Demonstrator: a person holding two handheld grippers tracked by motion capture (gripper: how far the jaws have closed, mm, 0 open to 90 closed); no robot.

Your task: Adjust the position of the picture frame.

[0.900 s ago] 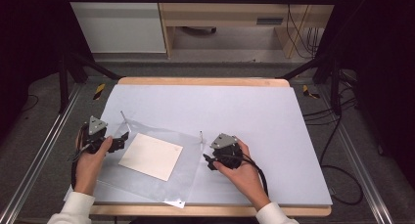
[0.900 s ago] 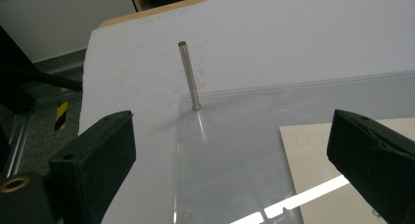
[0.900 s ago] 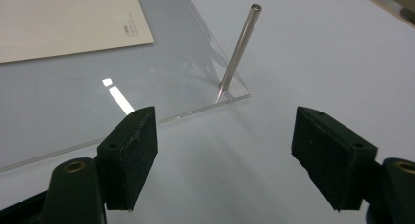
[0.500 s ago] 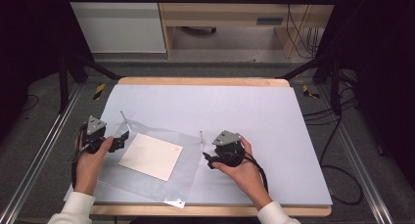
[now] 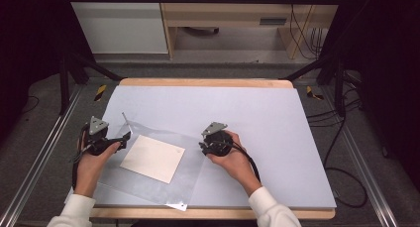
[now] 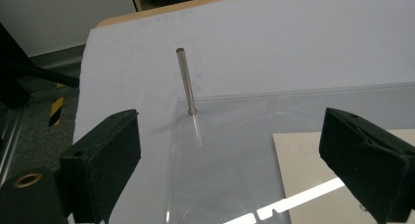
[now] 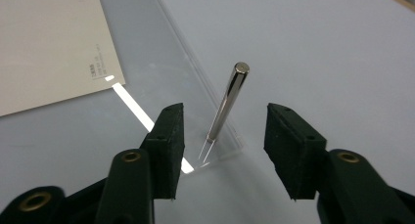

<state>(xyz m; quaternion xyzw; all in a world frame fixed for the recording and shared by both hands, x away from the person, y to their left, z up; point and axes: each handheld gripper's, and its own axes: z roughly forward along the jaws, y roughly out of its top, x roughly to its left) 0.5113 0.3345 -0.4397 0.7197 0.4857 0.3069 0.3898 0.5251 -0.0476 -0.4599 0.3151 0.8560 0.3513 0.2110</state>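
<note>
Both forearms enter from the bottom edge. The left gripper (image 5: 124, 138) stands open wide. The right gripper (image 5: 201, 146) stands half open.

Even overhead light falls on the pale table (image 5: 277, 118), while the surroundings at 3 and 9 o'clock in the high view sink into near black. Shadows are soft and short. A bright streak of glare crosses the clear sheet (image 7: 132, 111) in both gripper views. The black gripper jaws at 6 o'clock look slightly soft; the high view is mildly grainy.
</note>
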